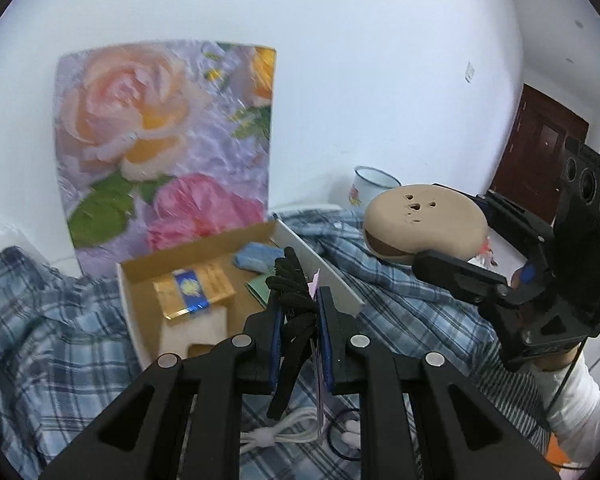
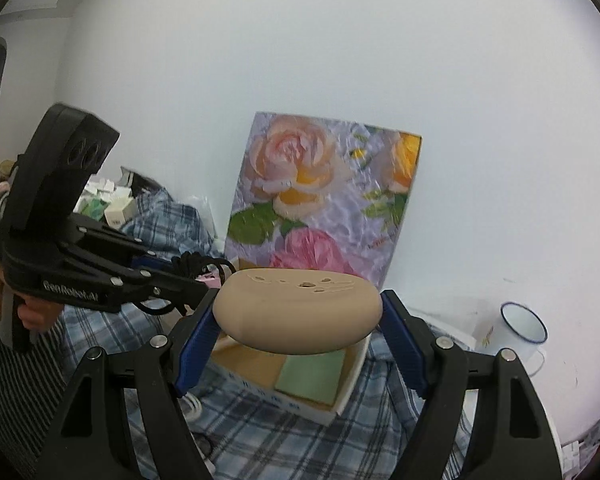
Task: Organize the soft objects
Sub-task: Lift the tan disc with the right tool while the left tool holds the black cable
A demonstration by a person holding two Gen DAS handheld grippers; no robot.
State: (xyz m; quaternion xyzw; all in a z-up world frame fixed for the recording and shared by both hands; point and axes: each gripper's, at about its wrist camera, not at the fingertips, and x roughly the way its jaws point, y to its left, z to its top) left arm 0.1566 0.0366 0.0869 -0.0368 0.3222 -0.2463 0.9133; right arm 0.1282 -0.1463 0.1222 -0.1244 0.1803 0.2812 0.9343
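My left gripper (image 1: 302, 312) is shut on a black knitted glove (image 1: 294, 300) with a pink tag and holds it above the near edge of an open cardboard box (image 1: 204, 256). The box holds a gold and blue packet (image 1: 194, 290), a folded blue cloth (image 1: 256, 256) and a green pad (image 2: 312, 374). My right gripper (image 2: 300, 320) is shut on a tan bun-shaped soft toy (image 2: 298, 310) and holds it in the air over the box. The toy (image 1: 424, 222) and the right gripper also show in the left wrist view, right of the box.
The box rests on a blue plaid cloth (image 1: 52, 344). A flower painting (image 1: 164, 140) leans on the white wall behind it. A white enamel mug (image 2: 522, 326) stands at the right. A white cable (image 1: 284, 434) lies under my left gripper. Small boxes (image 2: 112, 204) lie far left.
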